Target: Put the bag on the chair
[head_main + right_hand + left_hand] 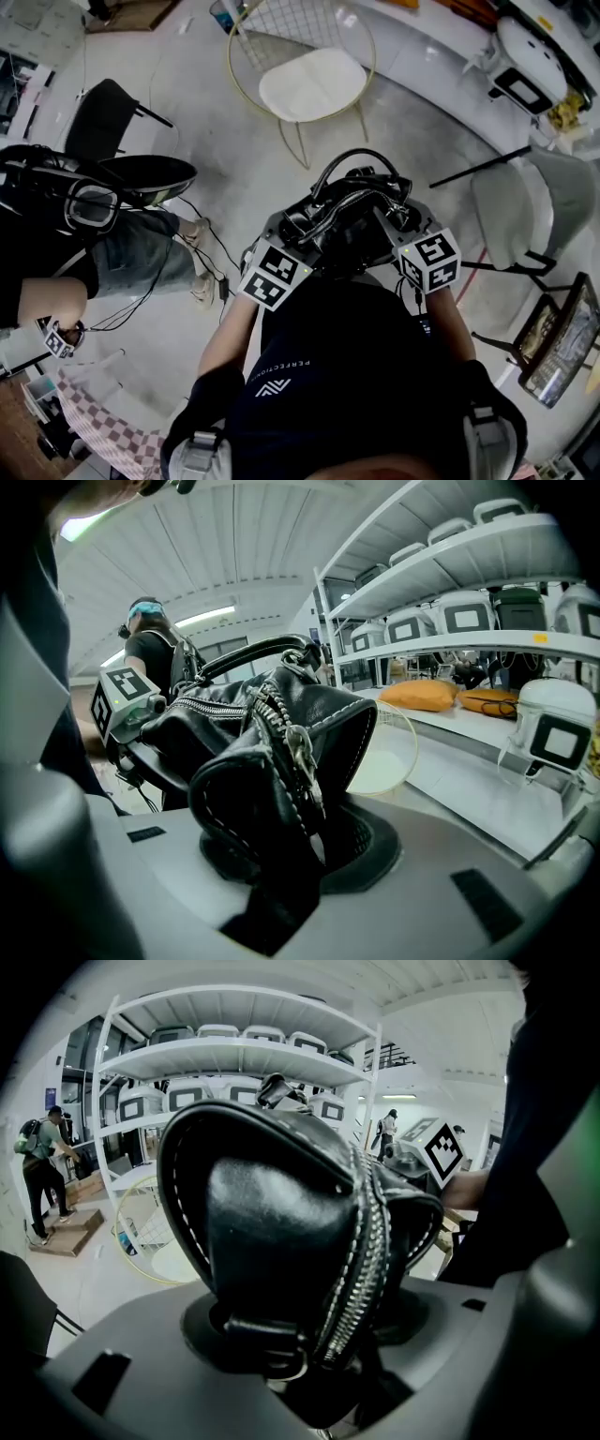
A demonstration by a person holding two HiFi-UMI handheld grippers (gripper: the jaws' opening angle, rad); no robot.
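A black leather bag with white stitching and a silver zipper hangs in the air in front of me, held by its two ends. My left gripper is shut on its left end, and the bag fills the left gripper view. My right gripper is shut on the other end, where the zipper pull of the bag hangs. The chair, gold wire frame with a white cushion, stands on the floor ahead and apart from the bag. It also shows as the chair and the chair behind the bag.
A seated person and a black chair are at the left, with cables on the floor. Grey chairs stand at the right. A curved white counter runs behind the gold chair. White shelves hold devices.
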